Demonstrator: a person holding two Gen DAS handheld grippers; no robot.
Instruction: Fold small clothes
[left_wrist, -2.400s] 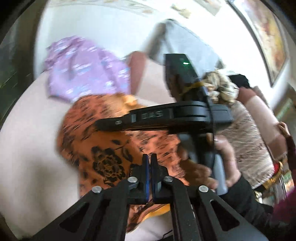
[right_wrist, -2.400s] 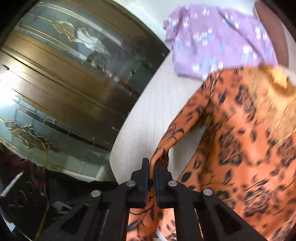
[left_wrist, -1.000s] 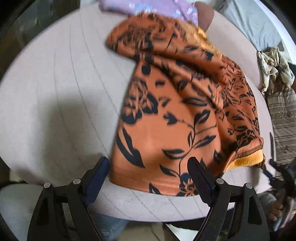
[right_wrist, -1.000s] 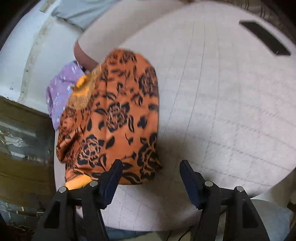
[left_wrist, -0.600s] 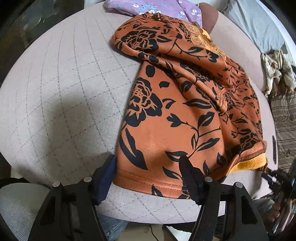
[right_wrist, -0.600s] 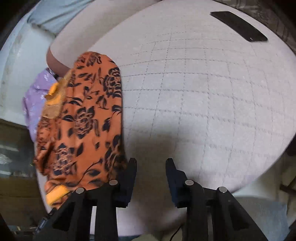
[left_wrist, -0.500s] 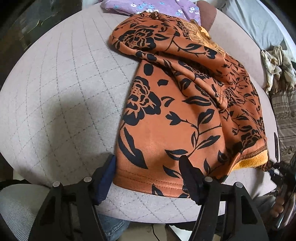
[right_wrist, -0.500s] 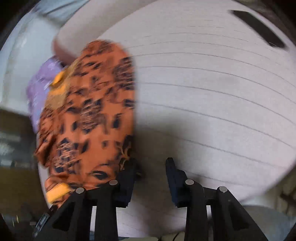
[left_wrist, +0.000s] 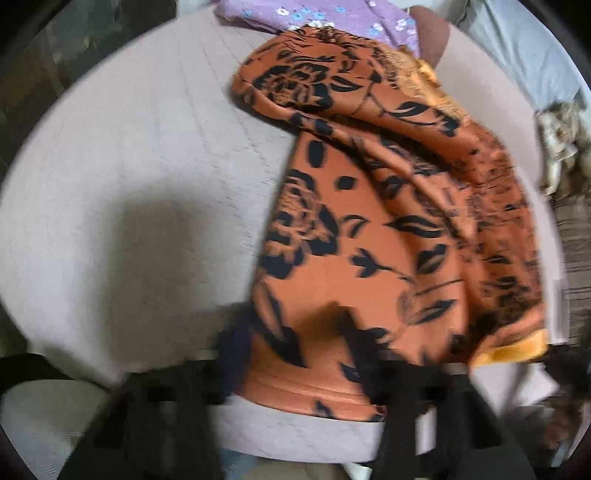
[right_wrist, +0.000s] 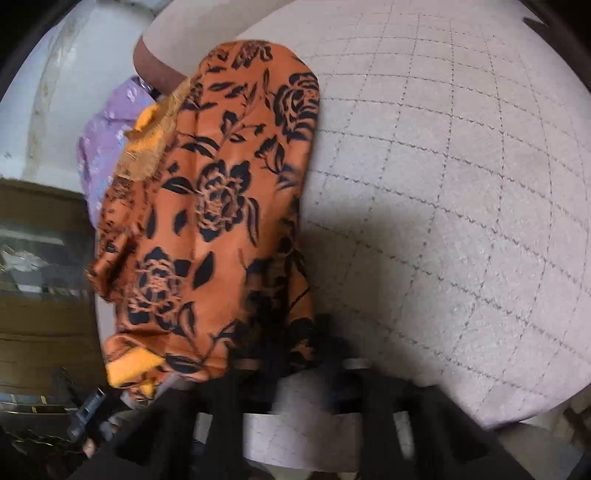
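Note:
An orange garment with a black flower print (left_wrist: 369, 229) lies folded lengthwise on a grey quilted cushion (left_wrist: 129, 184). It also shows in the right wrist view (right_wrist: 214, 221). My left gripper (left_wrist: 295, 354) is open, its jaws blurred, standing to either side of the garment's near hem. My right gripper (right_wrist: 291, 354) is open, its jaws blurred, over the near right corner of the garment. A yellow lining shows at the garment's corner (left_wrist: 513, 350).
A purple flowered garment (left_wrist: 317, 14) lies at the cushion's far edge, also visible in the right wrist view (right_wrist: 107, 133). A pale cloth heap (left_wrist: 561, 144) sits at the right. Dark wood and glass furniture (right_wrist: 40, 258) stands beyond the cushion's left side.
Both grippers let go of the garment and opened after laying it down. Since half a second ago both have moved closer to its near hem, with motion blur.

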